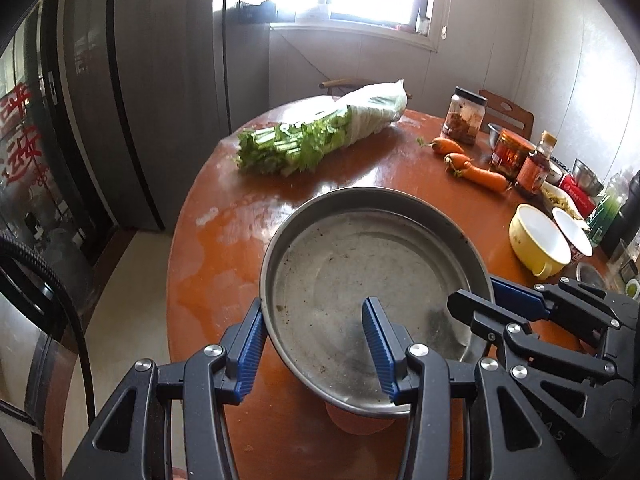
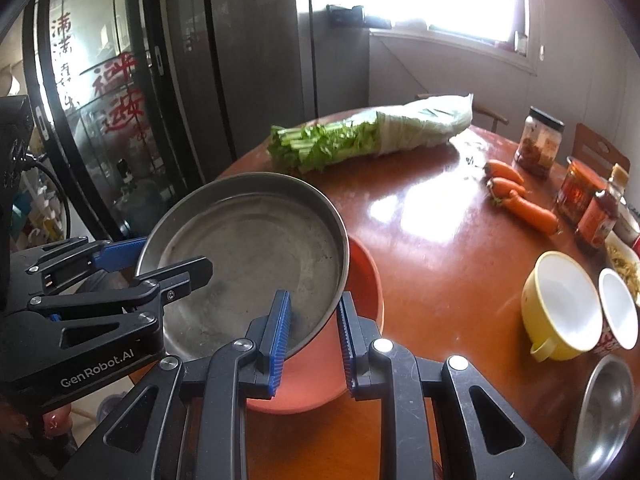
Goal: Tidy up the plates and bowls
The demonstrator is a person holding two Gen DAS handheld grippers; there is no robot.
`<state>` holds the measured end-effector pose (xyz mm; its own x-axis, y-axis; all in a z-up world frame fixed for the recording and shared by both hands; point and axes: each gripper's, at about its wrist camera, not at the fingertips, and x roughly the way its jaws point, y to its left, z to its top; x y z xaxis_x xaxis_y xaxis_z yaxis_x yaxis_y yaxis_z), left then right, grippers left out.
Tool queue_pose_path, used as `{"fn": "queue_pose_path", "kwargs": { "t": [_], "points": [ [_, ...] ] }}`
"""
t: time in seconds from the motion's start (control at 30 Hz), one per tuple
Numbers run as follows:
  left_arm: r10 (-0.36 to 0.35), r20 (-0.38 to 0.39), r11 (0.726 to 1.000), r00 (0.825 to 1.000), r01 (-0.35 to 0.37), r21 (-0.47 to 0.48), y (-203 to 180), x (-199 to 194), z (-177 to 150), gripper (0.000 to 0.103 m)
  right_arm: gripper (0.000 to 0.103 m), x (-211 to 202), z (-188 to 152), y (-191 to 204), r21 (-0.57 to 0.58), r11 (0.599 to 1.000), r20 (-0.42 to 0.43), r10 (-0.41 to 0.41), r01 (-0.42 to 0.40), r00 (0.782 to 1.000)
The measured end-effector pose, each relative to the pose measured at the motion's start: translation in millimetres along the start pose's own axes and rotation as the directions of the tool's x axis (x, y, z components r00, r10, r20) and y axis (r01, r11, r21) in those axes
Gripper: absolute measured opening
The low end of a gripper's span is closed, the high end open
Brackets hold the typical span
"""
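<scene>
Both grippers hold one steel pan (image 1: 372,292) by its rim, tilted, above the near edge of the round counter (image 1: 360,168). The left gripper (image 1: 316,344) clamps the pan's left rim: one blue pad outside the wall, the other inside on the pan floor. The right gripper (image 2: 312,340) is closed on the right rim in the same way, its outer finger just beside an orange plate (image 2: 360,280). That plate lies on the counter under the pan, near the counter's front edge, and shows past the pan's right and near sides.

Ahead of the pan the counter is bare as far as the bagged greens (image 1: 320,136) lying across its far side. To the right, near the pan, stand a yellow bowl (image 2: 560,312) and a white bowl (image 2: 618,308), touching; a steel bowl (image 2: 608,412) sits nearer the front edge. Carrots (image 2: 520,200) and jars (image 2: 540,144) fill the far right. To the left the counter edge drops to open floor (image 1: 132,280).
</scene>
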<state>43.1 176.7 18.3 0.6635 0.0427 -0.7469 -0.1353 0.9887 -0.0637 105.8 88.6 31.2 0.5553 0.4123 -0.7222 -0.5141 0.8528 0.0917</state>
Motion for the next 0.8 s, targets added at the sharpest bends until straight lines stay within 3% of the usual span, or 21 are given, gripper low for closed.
{"fn": "queue_pose_path", "kwargs": {
  "t": [0.8],
  "points": [
    [-0.003,-0.028,1.000,1.000,0.003,0.016,-8,19,-5,0.048,0.024,17,-16,-10,0.015,1.000,-0.054,-0.018,0.019,0.998]
  ]
}}
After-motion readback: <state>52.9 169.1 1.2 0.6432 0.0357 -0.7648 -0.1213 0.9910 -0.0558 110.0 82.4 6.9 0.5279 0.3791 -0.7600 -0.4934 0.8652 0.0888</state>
